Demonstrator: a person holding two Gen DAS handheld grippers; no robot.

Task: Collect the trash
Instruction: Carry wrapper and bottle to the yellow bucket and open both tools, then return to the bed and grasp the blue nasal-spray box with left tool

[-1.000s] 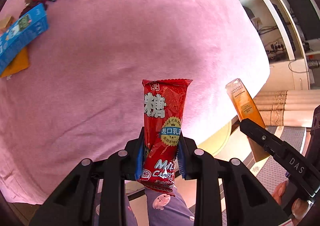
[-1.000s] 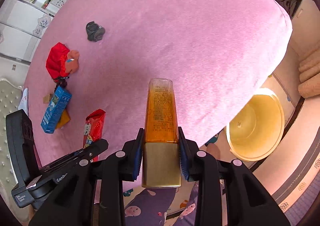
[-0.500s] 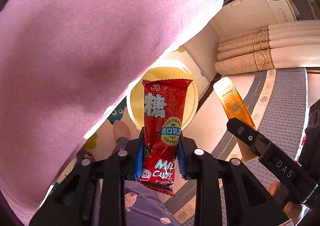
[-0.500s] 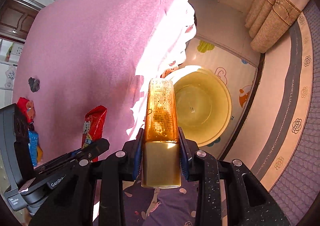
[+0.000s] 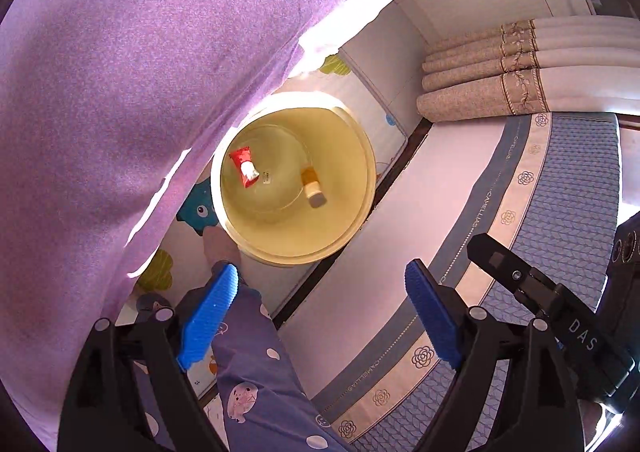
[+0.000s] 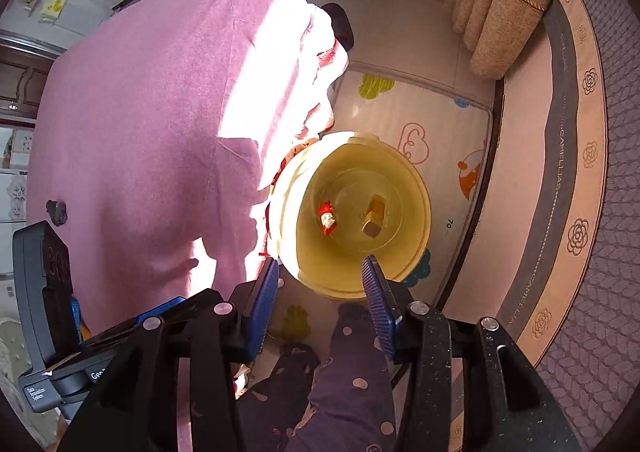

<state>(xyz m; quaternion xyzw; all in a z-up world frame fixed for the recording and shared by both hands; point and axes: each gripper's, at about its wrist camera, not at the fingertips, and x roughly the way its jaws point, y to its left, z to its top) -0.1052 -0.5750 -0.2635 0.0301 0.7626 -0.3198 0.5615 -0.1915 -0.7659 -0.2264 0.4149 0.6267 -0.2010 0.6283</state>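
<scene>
Left wrist view shows the left tool point(image 5: 316, 292) released, its blue pads spread wide with nothing between them, where half a second ago it clenched the red candy wrapper point(image 5: 245, 167); that wrapper now lies on the bottom of the yellow bucket point(image 5: 352, 228), toward its left side. The right tool point(image 6: 320, 292) has let go as well: the amber bottle point(image 6: 374, 217) it was carrying rests on the bucket floor to the right of the wrapper, the two apart. So both pieces of trash are collected, and both tools are free for whatever is left. The bucket stands on a cartoon floor mat point(image 6: 440, 124) just beside the pink bed point(image 6: 140, 132). A small dark lump point(image 6: 57, 211) on the far left of the bed cover looks like a likely next pick, though I cannot tell what it is. The bed edge overhangs near the bucket's left rim, and the person's spotted pyjama leg point(image 5: 256, 364) stands close in front, so there is little room there.
</scene>
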